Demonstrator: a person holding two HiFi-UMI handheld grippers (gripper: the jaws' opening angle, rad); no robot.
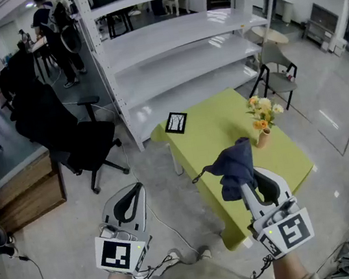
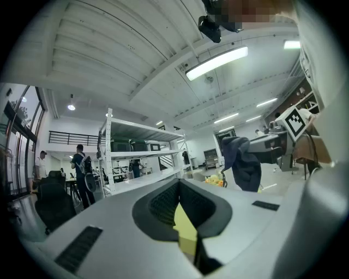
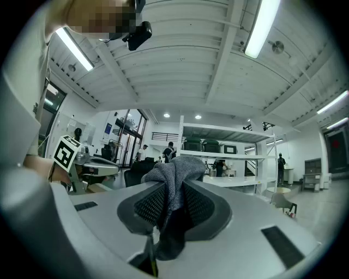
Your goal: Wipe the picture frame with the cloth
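Currently both grippers are held low in the head view, over bare floor and short of the table. Right gripper [image 3: 172,197]: jaws closed on the cloth [image 1: 235,167], a dark blue-grey knitted piece. In the right gripper view the fabric is pinched between the two ribbed pads, bunched above the tips and trailing down into the gap behind them. In the head view the cloth drapes over the jaw tips at lower centre-right of the frame and overlaps the near edge of the yellow-green table [image 1: 222,128]. Left gripper [image 1: 131,196]: jaws brought together, with nothing between them. The left gripper view shows the pads meeting along one line, and only a sliver of yellow-green shows through the opening behind. This gripper sits lower left in the head view, well apart from the table. Picture frame [image 1: 176,123]: small, black-edged, with a light picture inside. It sits at the far left corner of the table, just above centre of the frame, apart from both grippers and from the cloth. Whether it lies flat or leans cannot be told. A vase of yellow and white flowers [image 1: 262,120] stands toward the table's right side. White shelving [image 1: 172,44] fills the upper middle, a black office chair [image 1: 72,135] is at left, and a folding chair [image 1: 281,76] is beyond the table at right.
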